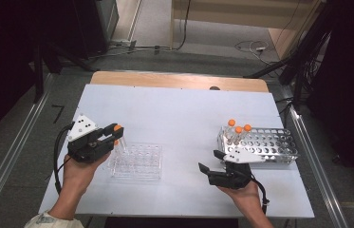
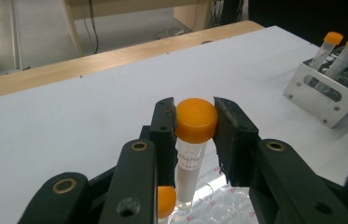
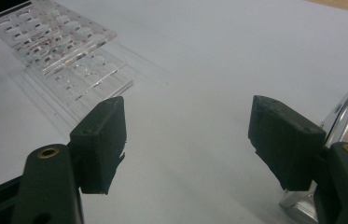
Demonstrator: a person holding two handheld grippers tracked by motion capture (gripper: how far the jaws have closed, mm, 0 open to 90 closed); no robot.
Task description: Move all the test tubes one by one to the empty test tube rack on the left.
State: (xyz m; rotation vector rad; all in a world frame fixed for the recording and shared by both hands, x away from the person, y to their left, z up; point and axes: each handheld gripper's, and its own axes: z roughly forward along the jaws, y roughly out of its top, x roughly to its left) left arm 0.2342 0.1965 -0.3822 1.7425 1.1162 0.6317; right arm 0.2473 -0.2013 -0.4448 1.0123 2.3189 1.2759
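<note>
The left gripper (image 2: 195, 121) is pinching an orange-capped tube (image 2: 191, 154), its faint printing unreadable, over the clear rack (image 1: 136, 162) near the worktop's left edge, while the right gripper (image 3: 185, 140) is hanging spread.

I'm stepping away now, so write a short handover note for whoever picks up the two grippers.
Left gripper: shut on an orange-capped tube, held upright by its cap over the clear rack.
Right gripper: open, holding nothing, beside the metal rack.
Done: one tube's cap already shows low at the clear rack, beside the held tube.
Left: seat the held tube in the clear rack. Three tubes stand in the metal rack, probably next to move.
</note>
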